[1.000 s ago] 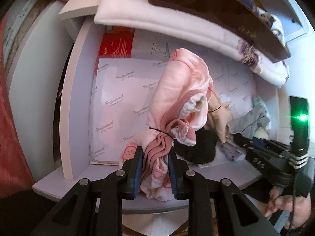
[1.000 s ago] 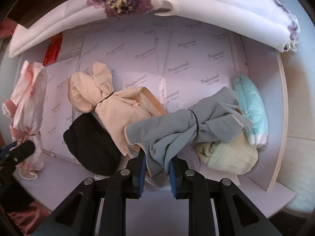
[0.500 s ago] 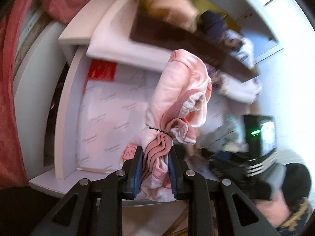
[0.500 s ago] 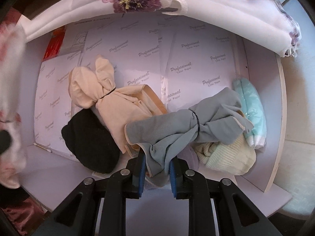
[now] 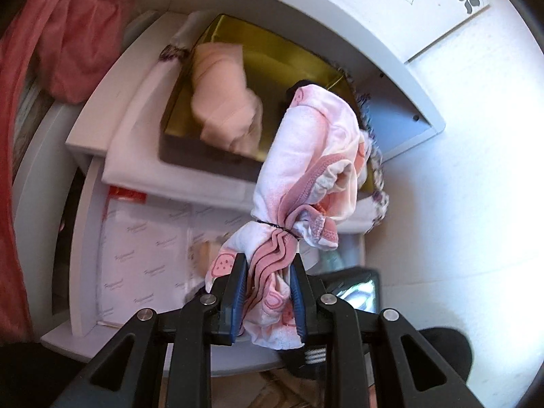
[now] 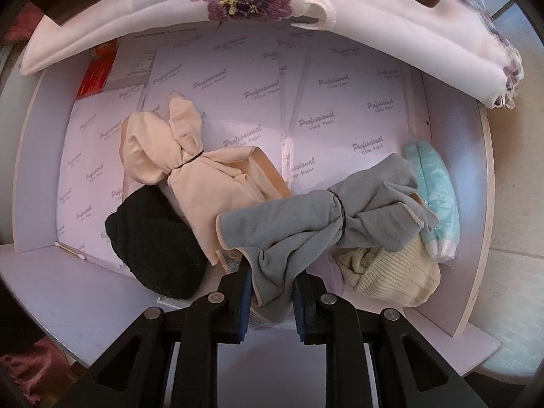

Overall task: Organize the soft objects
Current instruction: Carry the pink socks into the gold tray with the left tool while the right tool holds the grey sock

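Observation:
My left gripper (image 5: 267, 284) is shut on a pink and white cloth bundle (image 5: 306, 170) tied with a black band, held up in front of a gold-lined box (image 5: 272, 78) on the top shelf. A peach bundle (image 5: 224, 102) lies in that box. My right gripper (image 6: 273, 287) is shut on a grey tied bundle (image 6: 306, 224) in the lower shelf compartment. Beside it lie a beige tied bundle (image 6: 190, 170), a black knit piece (image 6: 153, 241), a cream knit piece (image 6: 391, 275) and a mint packet (image 6: 435, 197).
A white floral cloth (image 6: 272, 10) hangs over the upper shelf edge. White printed paper (image 6: 340, 102) lines the compartment's back. A red garment (image 5: 61, 34) hangs at the left. A cotton swab (image 6: 73, 251) lies on the shelf board. The compartment's side walls (image 6: 455, 187) close it in.
My left gripper has risen with the pink bundle from the lower compartment to the top shelf, so the gold box's inside now shows. The right gripper and grey bundle have stayed put.

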Motion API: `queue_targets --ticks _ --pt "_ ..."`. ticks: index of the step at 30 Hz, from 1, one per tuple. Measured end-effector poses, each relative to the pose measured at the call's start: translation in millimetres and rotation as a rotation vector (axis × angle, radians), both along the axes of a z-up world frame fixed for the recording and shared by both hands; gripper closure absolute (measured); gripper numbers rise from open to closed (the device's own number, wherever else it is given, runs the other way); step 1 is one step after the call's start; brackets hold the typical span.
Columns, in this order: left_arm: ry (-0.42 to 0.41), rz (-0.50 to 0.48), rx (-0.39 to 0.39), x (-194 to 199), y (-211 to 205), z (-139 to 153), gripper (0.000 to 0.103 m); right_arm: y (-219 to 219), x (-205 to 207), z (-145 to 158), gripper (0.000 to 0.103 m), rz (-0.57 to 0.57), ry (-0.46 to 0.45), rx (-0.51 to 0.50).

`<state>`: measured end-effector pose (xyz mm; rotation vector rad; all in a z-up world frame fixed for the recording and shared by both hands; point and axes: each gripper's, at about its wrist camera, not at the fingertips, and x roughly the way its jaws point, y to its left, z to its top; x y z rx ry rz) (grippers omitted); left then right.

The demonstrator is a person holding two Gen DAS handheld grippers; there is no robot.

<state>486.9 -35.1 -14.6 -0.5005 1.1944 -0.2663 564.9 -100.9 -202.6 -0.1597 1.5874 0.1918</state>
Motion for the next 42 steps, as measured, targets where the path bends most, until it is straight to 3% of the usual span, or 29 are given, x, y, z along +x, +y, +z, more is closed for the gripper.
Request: queue_targets --ticks 15,25,34,39,42 --pt "-0.010 0.131 -0.144 79.3 -5.4 19.5 0.080 6.7 -5.7 -0.4 0.082 0.027 -0.016 -0.019" --pt "0.038 0.187 -0.185 127.4 -8.3 -3.0 0.080 10.7 -8.8 3.6 0.081 0.048 -0.023 -0.029" --pt "0.090 0.179 -0.046 158.1 -17.6 -23.6 0.077 13.2 -7.3 4.0 0.079 0.055 -0.019 -0.033" --pt "0.057 0.105 0.034 166.6 -26.4 -22.3 0.074 12.9 -6.2 4.6 0.079 0.051 -0.018 -0.032" --pt "0.028 0.095 0.032 166.9 -26.7 -10.9 0.069 12.7 -6.1 4.8 0.079 0.048 -0.019 -0.035"
